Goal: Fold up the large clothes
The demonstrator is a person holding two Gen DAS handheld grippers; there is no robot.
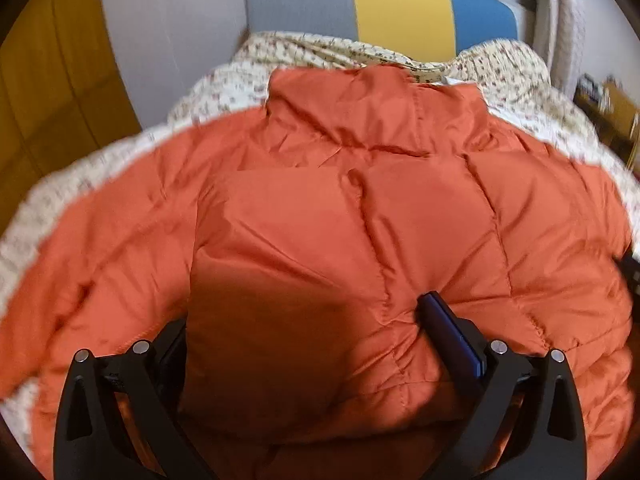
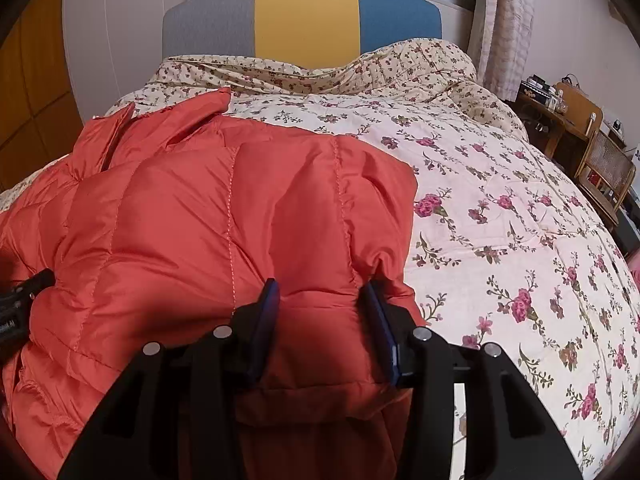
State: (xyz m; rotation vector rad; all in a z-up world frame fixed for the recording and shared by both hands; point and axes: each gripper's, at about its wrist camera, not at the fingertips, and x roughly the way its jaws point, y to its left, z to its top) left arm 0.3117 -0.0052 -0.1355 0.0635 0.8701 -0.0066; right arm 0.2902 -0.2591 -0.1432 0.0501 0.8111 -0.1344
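Note:
An orange quilted puffer jacket lies spread on a bed, collar toward the headboard. In the left wrist view my left gripper straddles a thick fold of it. The right blue pad presses into puckered fabric, while the left finger is hidden behind the fold. In the right wrist view the jacket has a folded edge, and my right gripper is shut on a bunched part of it near its right border. Both blue pads dent the fabric.
A floral quilt covers the bed to the right of the jacket. A grey, yellow and blue headboard stands at the far end. A wooden chair and a cluttered desk are at the right. The black body of the other gripper shows at the left edge.

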